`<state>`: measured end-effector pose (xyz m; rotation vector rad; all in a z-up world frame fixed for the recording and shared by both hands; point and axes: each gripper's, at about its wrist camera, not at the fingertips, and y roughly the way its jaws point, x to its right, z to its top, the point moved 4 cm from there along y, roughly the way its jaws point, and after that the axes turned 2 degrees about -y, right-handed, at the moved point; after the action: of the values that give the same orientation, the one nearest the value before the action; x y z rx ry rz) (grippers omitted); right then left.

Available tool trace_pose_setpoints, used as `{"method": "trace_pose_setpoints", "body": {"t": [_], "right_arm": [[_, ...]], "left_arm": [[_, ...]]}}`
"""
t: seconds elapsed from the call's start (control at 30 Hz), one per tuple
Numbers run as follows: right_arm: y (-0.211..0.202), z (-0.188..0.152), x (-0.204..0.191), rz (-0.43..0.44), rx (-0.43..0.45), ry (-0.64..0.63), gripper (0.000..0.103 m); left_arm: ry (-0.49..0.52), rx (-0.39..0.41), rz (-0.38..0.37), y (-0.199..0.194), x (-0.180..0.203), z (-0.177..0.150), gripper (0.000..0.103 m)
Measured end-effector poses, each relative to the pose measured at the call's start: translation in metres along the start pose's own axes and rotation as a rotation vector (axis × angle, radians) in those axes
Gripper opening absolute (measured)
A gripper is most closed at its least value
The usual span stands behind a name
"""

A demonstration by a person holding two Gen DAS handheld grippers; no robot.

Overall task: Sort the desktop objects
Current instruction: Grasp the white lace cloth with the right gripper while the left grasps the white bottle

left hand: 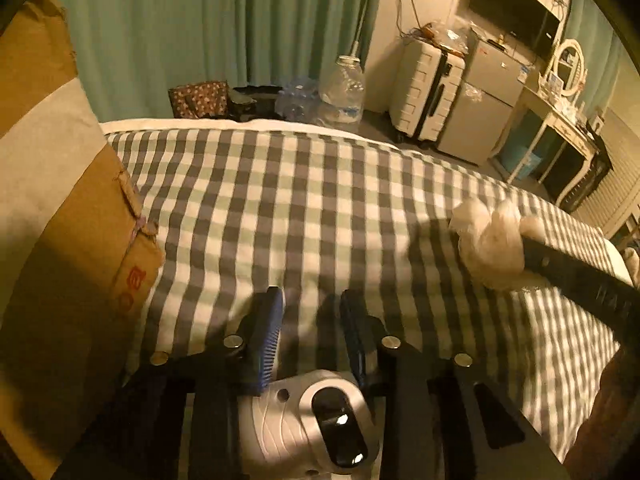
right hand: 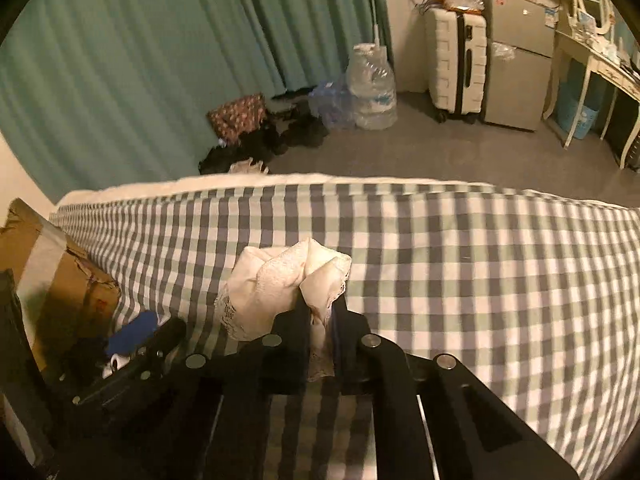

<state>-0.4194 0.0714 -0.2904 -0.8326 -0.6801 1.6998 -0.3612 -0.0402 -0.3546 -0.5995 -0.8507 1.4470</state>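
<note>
In the left wrist view my left gripper (left hand: 312,297) hangs over the checked bed sheet (left hand: 320,200). Deep between its blue pads (left hand: 266,340) sits a small white device (left hand: 288,412) with a black oval window, and the pads press its sides. In the right wrist view my right gripper (right hand: 320,305) is shut on a bunched cream lace cloth (right hand: 276,280), held just above the sheet (right hand: 480,280). The left view shows that cloth (left hand: 486,240) at the right, on the right gripper's dark fingers (left hand: 560,272). The left gripper's blue pad (right hand: 132,334) shows at the right view's lower left.
A taped cardboard box (left hand: 60,240) stands against the bed's left side, close to my left gripper. Past the bed's far edge are a big water bottle (right hand: 372,92), a white suitcase (right hand: 456,68), a small fridge (right hand: 516,68), clothes on the floor and green curtains.
</note>
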Motion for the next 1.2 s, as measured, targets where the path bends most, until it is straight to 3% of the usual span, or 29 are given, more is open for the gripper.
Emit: {"method": "trace_pose_setpoints", "body": {"t": [0.03, 0.07, 0.13, 0.4, 0.53, 0.7, 0.77, 0.8, 0.83, 0.9, 1.2], "right_arm": [[-0.006, 0.000, 0.003, -0.003, 0.012, 0.005, 0.008], [-0.010, 0.001, 0.006, -0.005, 0.022, 0.008, 0.008], [-0.025, -0.002, 0.012, -0.010, 0.049, 0.013, 0.008], [-0.093, -0.018, 0.006, -0.011, 0.154, -0.013, 0.008], [-0.145, -0.028, -0.009, -0.013, 0.208, -0.029, 0.008], [-0.196, -0.035, -0.020, -0.022, 0.284, -0.050, 0.008], [-0.206, -0.037, -0.024, -0.028, 0.304, -0.056, 0.008], [-0.209, -0.037, -0.025, -0.027, 0.310, -0.056, 0.008], [-0.212, -0.037, -0.025, -0.026, 0.315, -0.056, 0.008], [-0.215, -0.035, -0.027, -0.024, 0.323, -0.059, 0.008], [-0.207, -0.033, -0.025, 0.013, 0.320, -0.051, 0.008]], "left_arm": [[0.003, -0.008, -0.011, -0.002, 0.003, -0.002, 0.009], [0.003, -0.033, -0.027, -0.005, 0.004, -0.007, 0.002], [-0.007, -0.067, -0.052, -0.009, 0.006, -0.016, 0.000], [0.093, -0.132, -0.024, -0.062, 0.009, -0.057, 0.000], [0.096, -0.099, -0.014, -0.103, 0.010, -0.061, 0.000], [0.105, -0.011, 0.059, -0.133, 0.015, -0.059, 0.003], [0.103, -0.018, 0.071, -0.134, 0.016, -0.062, 0.017], [0.094, -0.024, 0.081, -0.133, 0.015, -0.063, 0.037], [0.077, -0.030, 0.091, -0.131, 0.013, -0.064, 0.064], [0.047, -0.036, 0.105, -0.131, 0.008, -0.066, 0.090], [-0.019, -0.149, 0.135, -0.123, -0.002, -0.111, 0.092]]}}
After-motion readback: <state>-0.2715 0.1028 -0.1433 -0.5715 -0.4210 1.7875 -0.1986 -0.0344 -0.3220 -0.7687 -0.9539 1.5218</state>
